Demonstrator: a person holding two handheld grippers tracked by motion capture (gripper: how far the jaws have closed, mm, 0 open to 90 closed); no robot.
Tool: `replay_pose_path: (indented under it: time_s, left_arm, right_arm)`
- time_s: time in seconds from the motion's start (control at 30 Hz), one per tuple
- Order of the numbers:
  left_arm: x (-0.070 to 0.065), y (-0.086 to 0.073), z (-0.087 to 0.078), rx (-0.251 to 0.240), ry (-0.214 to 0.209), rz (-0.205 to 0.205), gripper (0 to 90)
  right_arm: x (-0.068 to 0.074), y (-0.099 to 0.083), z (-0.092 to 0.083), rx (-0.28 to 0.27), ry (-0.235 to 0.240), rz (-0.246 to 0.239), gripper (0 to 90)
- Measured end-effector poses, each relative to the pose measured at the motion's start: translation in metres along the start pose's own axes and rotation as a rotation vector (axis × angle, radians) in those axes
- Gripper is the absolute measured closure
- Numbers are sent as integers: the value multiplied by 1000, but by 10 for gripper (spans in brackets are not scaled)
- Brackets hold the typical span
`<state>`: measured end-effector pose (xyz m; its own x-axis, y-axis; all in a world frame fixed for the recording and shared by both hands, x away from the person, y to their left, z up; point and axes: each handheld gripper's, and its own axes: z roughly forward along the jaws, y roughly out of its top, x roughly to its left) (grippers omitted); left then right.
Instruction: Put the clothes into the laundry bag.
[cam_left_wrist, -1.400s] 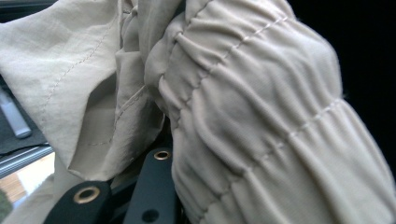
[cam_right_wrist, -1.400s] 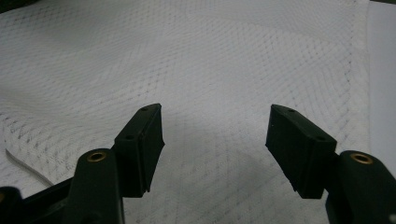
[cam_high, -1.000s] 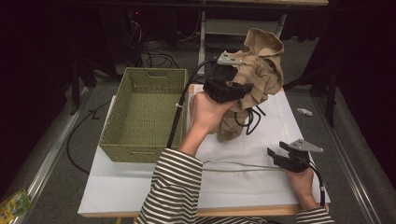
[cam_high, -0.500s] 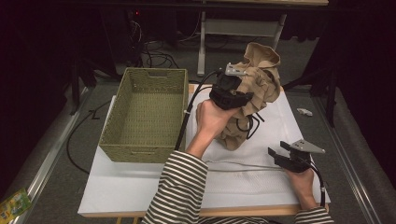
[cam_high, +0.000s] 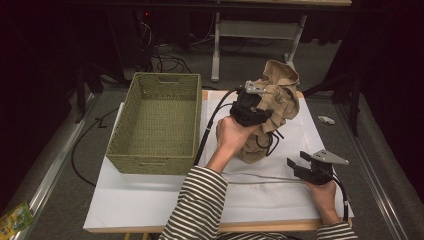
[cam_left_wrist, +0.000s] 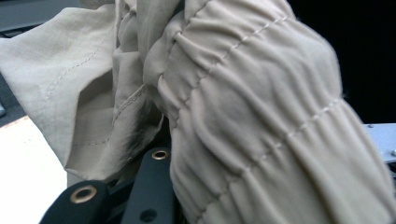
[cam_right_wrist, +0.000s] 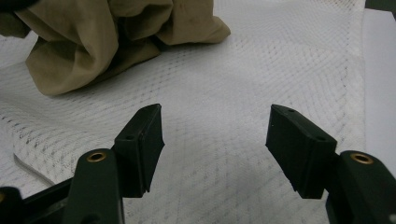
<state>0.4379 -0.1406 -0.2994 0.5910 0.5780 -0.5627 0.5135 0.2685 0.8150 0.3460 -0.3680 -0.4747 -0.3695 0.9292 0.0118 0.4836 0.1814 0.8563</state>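
The left gripper (cam_high: 252, 105) is up off the bench (cam_high: 150, 200), and it has a bunched tan garment (cam_high: 277, 107) clamped in its fingers. In the left gripper view the gathered, stitched cloth (cam_left_wrist: 252, 121) presses right against the black fingers (cam_left_wrist: 156, 186), wrapping over them, so that grip reads as clenched on fabric. The garment hangs in a tall lump, long axis running roughly up and down, its top edge lifted well above the bench and its lower end trailing onto the white mesh sheet (cam_high: 300, 145) spread there.

Take the woven basket (cam_high: 157, 122) as the landmark. The garment sits just to the right of the basket, beyond its right wall, and the left gripper is on the garment's basket-facing side. That makes the left hand by far the nearer one to the basket. The basket itself looks bare inside.

The right gripper (cam_high: 300, 167) rests low on the bench, well to the right of the basket and nearer the person than the garment. Its fingers (cam_right_wrist: 142, 140) are spread wide apart with nothing between them; in the right gripper view the mesh sheet (cam_right_wrist: 224, 140) shows through the gap, and the garment's lower folds (cam_right_wrist: 93, 42) lie ahead and off to the left.

My read: the cloth looks bound for the basket, so the move turns on carrying it leftward over that right wall. The dangling lower end could drag or catch on the rim unless it goes higher, or the free right gripper gathers it.
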Motion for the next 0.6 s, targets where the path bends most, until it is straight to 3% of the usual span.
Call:
replay_pose_path:
  time_s: [0.37,0.6]
  left_arm:
    - [13,-23,9,29,15,4,675]
    - [20,-33,10,23,24,-9,661]
  right_arm:
    - [0,0,0,3,3,4,370]
    - [1,0,0,10,-5,8,370]
